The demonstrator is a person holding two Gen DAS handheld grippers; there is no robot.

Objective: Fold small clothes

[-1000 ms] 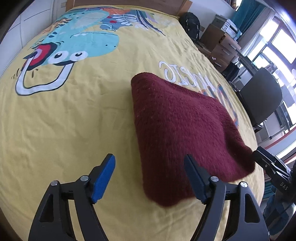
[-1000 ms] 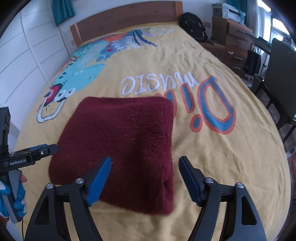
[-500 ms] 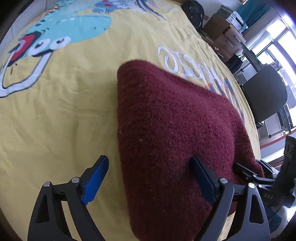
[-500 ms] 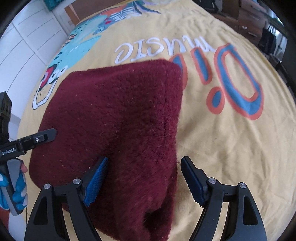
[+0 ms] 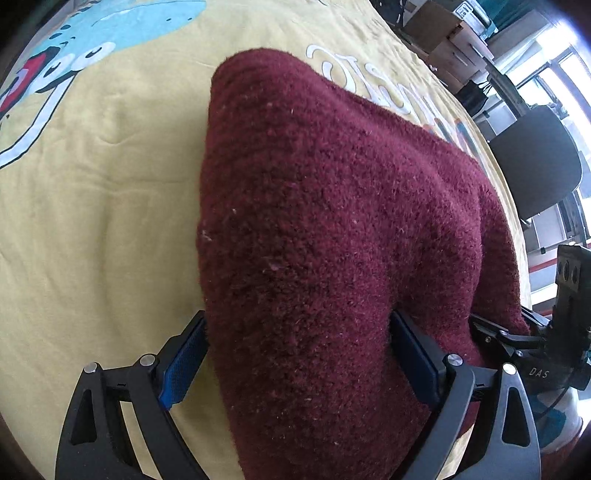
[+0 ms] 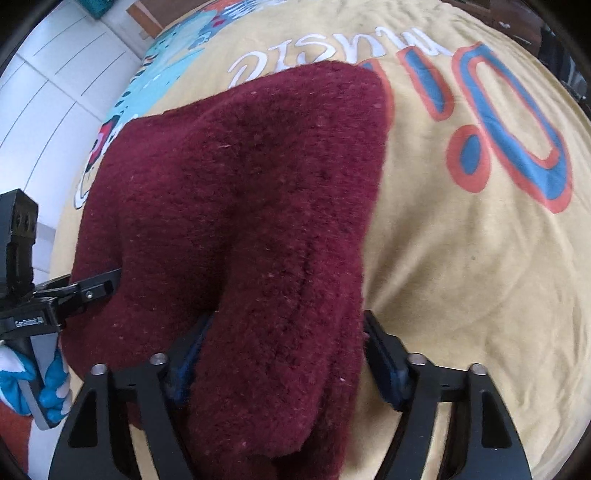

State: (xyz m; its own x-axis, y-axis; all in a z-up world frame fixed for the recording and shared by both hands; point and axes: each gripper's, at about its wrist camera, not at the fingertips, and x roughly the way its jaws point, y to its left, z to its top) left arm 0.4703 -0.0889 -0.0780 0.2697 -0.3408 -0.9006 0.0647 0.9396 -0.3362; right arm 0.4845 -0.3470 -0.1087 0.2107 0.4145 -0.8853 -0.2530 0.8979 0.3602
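Note:
A folded dark red fuzzy garment (image 5: pixel 332 221) lies on the yellow printed bedspread (image 5: pixel 92 184). My left gripper (image 5: pixel 295 354) is open, its blue-padded fingers astride the garment's near left corner, which bulges up between them. In the right wrist view the same garment (image 6: pixel 240 203) fills the middle. My right gripper (image 6: pixel 284 354) is open, its fingers astride the near right corner. The left gripper shows at the left edge of the right wrist view (image 6: pixel 92 288), and the right gripper at the right edge of the left wrist view (image 5: pixel 498 332).
The bedspread (image 6: pixel 461 240) carries a cartoon print and large letters. A dark office chair (image 5: pixel 535 166) and cardboard boxes (image 5: pixel 443 29) stand beyond the bed's right side. White wall panels (image 6: pixel 44 92) lie at the left.
Both grippers have moved forward and down onto the garment's near edge. The fabric now sits between each pair of fingers, which stand a little closer together.

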